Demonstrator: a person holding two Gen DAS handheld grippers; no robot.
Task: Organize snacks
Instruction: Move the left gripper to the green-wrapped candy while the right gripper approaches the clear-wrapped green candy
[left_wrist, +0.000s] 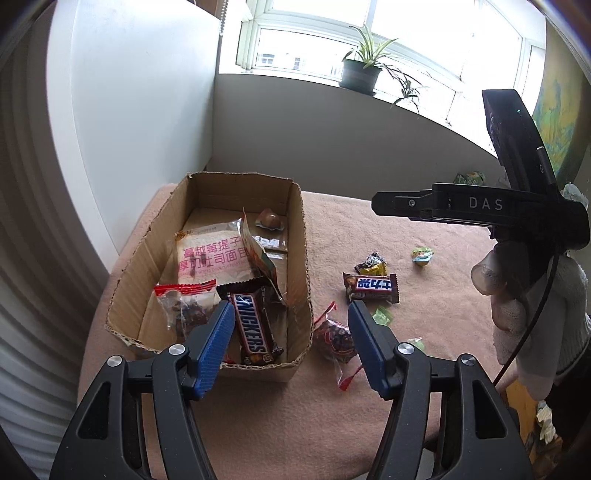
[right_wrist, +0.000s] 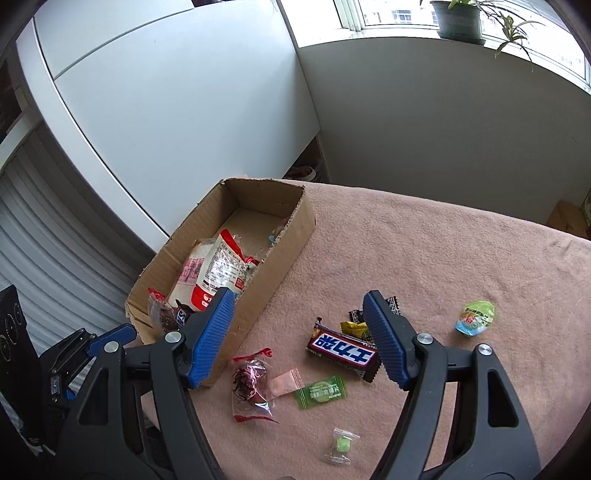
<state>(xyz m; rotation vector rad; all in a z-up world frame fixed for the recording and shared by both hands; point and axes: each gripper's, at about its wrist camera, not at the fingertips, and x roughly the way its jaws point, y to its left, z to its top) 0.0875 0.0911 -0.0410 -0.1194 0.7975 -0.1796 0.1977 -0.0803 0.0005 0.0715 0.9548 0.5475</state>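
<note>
daylight pours in from the window (left_wrist: 369, 44) behind the potted plant (left_wrist: 362, 70), blown out to near white. my views are bright and evenly lit, shadows on the pink cloth (right_wrist: 424, 258) soft and faint. both fisheye pictures bend straight walls into curves, and the corners go black. my nearest finger parts (left_wrist: 218, 343) look slightly soft

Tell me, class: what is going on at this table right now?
A person is sorting snacks into a cardboard box with a gripper in each hand. Both the left gripper and the right gripper are open and hold nothing. The box already holds a bread packet, a Snickers bar and other packets. Still out on the pink cloth are another chocolate bar, a bag of dried fruit, a green candy and a jelly cup.
</note>
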